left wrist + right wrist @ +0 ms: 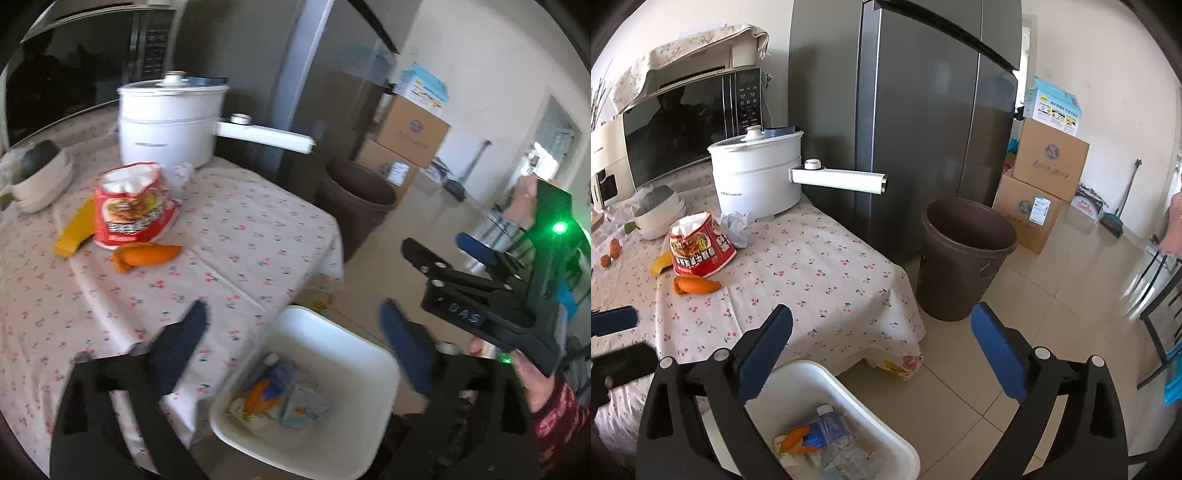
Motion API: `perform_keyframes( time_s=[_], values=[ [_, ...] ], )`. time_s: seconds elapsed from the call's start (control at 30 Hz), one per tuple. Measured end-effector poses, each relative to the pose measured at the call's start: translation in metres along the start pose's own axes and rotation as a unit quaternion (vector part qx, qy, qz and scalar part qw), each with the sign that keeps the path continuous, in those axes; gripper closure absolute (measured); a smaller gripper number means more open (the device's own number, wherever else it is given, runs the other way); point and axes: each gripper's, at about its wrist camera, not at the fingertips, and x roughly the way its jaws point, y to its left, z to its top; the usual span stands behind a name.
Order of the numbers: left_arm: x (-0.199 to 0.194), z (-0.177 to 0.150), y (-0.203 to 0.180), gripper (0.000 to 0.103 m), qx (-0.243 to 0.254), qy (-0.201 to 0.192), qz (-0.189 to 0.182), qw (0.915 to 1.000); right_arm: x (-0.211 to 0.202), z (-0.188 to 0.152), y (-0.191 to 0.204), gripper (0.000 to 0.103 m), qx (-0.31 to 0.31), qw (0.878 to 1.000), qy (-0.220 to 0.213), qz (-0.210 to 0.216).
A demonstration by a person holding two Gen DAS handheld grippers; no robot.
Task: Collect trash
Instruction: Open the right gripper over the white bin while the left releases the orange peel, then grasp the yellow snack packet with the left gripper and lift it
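My left gripper [293,308] stands open with nothing between its blue pads, above the table's corner and a white bin [332,332]. The bin [827,369] holds a plastic bottle [827,424] and orange wrappers. My right gripper [882,314] is open and empty too, over the same bin; a hand holds it at the right of the left wrist view [443,245]. On the flowered tablecloth lie a red noodle bag [133,206] [701,247], an orange wrapper [147,254] [696,285], a yellow wrapper [74,232] [661,263] and a crumpled tissue [183,171] [737,225].
A white electric pot [757,177] with a long handle stands behind the trash, bowls [657,218] and a microwave [676,122] further left. A brown bucket [964,258] stands on the floor by the fridge [923,129]. Cardboard boxes [1045,162] and a chair [1160,314] are at right.
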Motion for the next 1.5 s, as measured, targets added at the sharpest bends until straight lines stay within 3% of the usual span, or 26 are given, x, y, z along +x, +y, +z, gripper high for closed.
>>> perform_keyframes(
  time_s=[0.17, 0.43, 0.6, 0.87, 1.33, 1.4, 1.5],
  values=[
    [0.003, 0.003, 0.029, 0.008, -0.022, 0.006, 0.052, 0.9984, 0.003, 0.005, 0.004, 0.007, 0.017, 1.0, 0.005, 0.008],
    [0.012, 0.016, 0.101, 0.008, -0.052, 0.013, 0.153, 0.9868, 0.016, 0.008, 0.027, 0.007, 0.014, 0.998, 0.037, 0.047],
    [0.018, 0.035, 0.167, 0.008, -0.107, 0.011, 0.207, 0.9725, 0.02, 0.009, 0.043, 0.007, 0.0, 0.996, 0.053, 0.073],
    [0.061, 0.076, 0.233, 0.012, -0.114, 0.054, 0.287, 0.9497, 0.03, 0.007, 0.05, 0.007, -0.008, 0.992, 0.085, 0.096],
    [0.157, 0.104, 0.269, 0.014, -0.098, 0.16, 0.257, 0.9479, 0.046, 0.007, 0.054, 0.007, -0.004, 0.987, 0.119, 0.107],
    [0.159, 0.103, 0.268, 0.019, -0.092, 0.161, 0.251, 0.9499, 0.048, 0.006, 0.056, 0.007, -0.006, 0.986, 0.125, 0.108],
    [0.152, 0.101, 0.261, 0.039, -0.08, 0.154, 0.236, 0.9563, 0.049, 0.005, 0.057, 0.007, -0.007, 0.986, 0.128, 0.108]
  ],
)
